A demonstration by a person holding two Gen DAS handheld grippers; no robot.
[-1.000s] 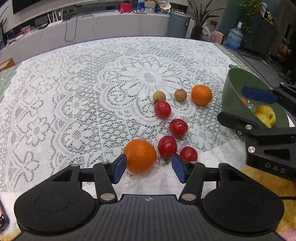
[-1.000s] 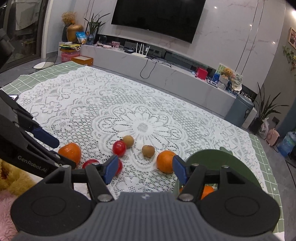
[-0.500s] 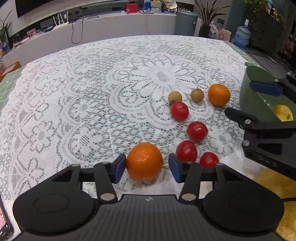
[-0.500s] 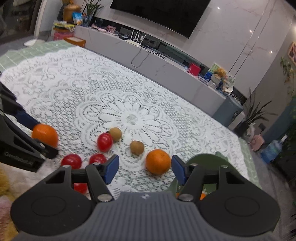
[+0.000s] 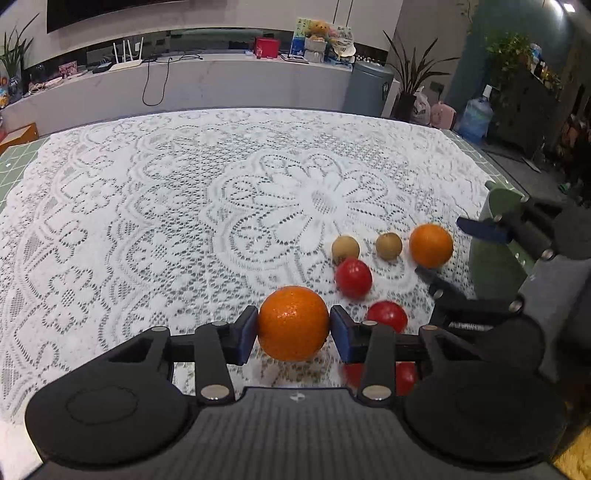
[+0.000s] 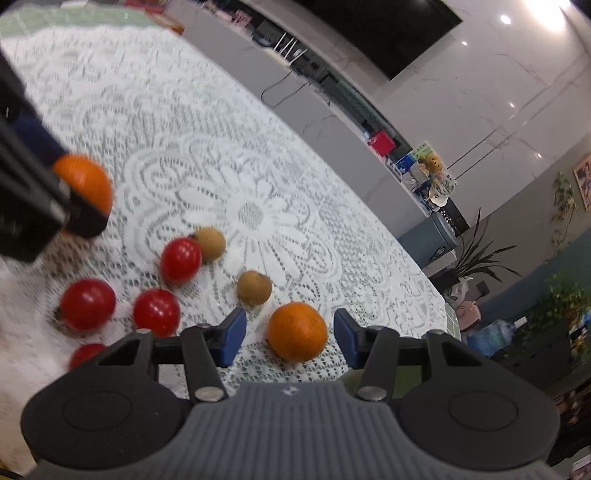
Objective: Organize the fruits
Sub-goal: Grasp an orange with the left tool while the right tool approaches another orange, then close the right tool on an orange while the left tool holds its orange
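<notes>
Oranges on the lace-covered surface (image 5: pixel 147 221): left gripper (image 5: pixel 293 328) is closing, pads touching the near orange (image 5: pixel 293 323). Right gripper (image 6: pixel 290 336) is closing around the far orange (image 6: pixel 297 330), gaps showing either side.

Your left wrist view is evenly lit and mostly sharp, the lace tablecloth (image 5: pixel 184 229) bright white under soft overhead room light, a small glint on the orange (image 5: pixel 293 323) and faint shadows under the fruit, while the room toward 2 o'clock falls dim and the fisheye bows the counter edge at 12 o'clock. Your right wrist view is tilted and smeared by motion: the tablecloth (image 6: pixel 155 122) blurs toward 10 o'clock, and the tomatoes (image 6: pixel 88 303) look soft. Ceiling spotlights (image 6: pixel 505 18) glare at 1 o'clock, reflecting on the glossy wall.
</notes>
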